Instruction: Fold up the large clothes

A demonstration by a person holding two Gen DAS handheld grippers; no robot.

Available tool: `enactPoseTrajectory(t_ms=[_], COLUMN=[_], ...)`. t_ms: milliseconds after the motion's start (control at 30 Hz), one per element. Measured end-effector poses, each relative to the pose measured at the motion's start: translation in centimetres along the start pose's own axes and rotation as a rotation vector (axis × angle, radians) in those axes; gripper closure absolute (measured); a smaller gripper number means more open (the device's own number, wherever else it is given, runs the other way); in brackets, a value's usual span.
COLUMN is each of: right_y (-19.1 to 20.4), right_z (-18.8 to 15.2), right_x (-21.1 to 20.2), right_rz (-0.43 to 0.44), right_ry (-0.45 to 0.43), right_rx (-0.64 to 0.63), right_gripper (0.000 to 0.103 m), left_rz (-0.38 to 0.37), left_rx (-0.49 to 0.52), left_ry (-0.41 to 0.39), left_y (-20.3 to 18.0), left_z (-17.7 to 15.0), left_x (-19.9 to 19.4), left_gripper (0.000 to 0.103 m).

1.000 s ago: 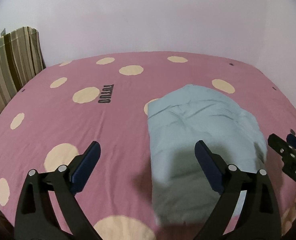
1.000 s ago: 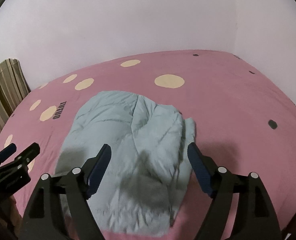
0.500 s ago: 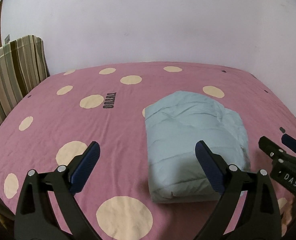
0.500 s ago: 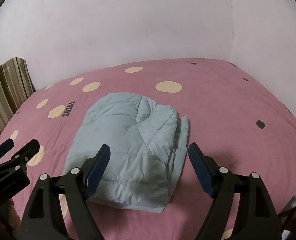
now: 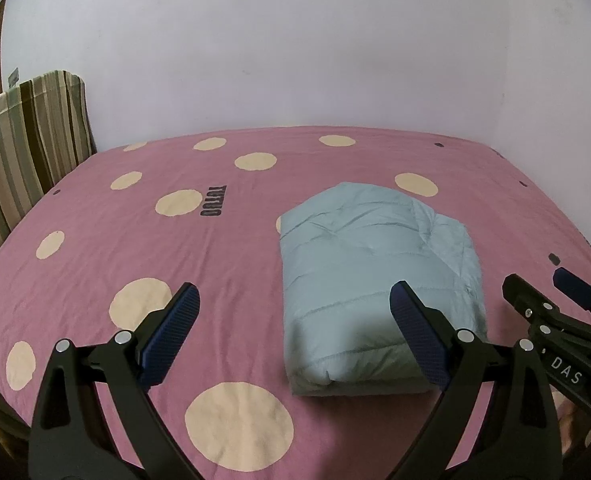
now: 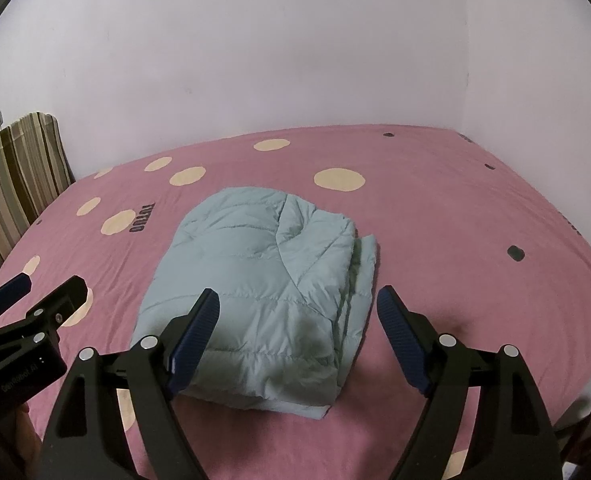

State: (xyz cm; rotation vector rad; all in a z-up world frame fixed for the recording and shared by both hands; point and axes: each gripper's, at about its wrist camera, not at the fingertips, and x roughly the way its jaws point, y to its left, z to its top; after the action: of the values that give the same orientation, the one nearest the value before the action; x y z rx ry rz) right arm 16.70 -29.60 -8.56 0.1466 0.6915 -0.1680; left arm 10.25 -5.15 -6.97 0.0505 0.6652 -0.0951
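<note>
A light blue padded jacket (image 5: 375,276) lies folded into a compact rectangle on the pink bed; it also shows in the right wrist view (image 6: 263,296). My left gripper (image 5: 293,320) is open and empty, held above the bed in front of the jacket's left edge. My right gripper (image 6: 297,320) is open and empty, held above the jacket's near right corner. Each gripper shows at the edge of the other's view: the right one (image 5: 543,300) and the left one (image 6: 39,292).
The bed (image 5: 95,248) has a pink sheet with cream dots and dark lettering (image 5: 213,202). A striped headboard cushion (image 5: 19,152) stands at the left. White walls (image 6: 295,60) close the back and the right side.
Both grippers have pulled back and risen away from the jacket, so it looks smaller and farther. The jacket lies still in its folded shape.
</note>
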Motion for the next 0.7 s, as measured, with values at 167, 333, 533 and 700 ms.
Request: enactPoseTrajectory(t_ms=[167,333,533,700], right_y=[0.09,0.25,0.26,0.20], right_z=[-0.01,-0.02,-0.04,-0.08], right_x=[-0.20,-0.50,-0.52,-0.44], right_rz=[0.000,-0.001,-0.005,-0.004], right_ry=[-0.004,-0.010,-0.011,-0.010], right_rx=[0.001,0.001,0.000,0.001], right_gripper=[0.023,0.023,0.023,0.023], left_rz=[-0.006,-0.010,-0.012,-0.015], left_rx=[-0.011,-0.008,-0.013,-0.016], left_ry=[0.007,0.004,0.000,0.002], left_y=[0.04,-0.11,-0.12,-0.18], left_z=[-0.09,-0.20,-0.21,-0.28], left_x=[0.09,-0.12,-0.15,-0.18], left_gripper=[0.007,0.007,0.007,0.007])
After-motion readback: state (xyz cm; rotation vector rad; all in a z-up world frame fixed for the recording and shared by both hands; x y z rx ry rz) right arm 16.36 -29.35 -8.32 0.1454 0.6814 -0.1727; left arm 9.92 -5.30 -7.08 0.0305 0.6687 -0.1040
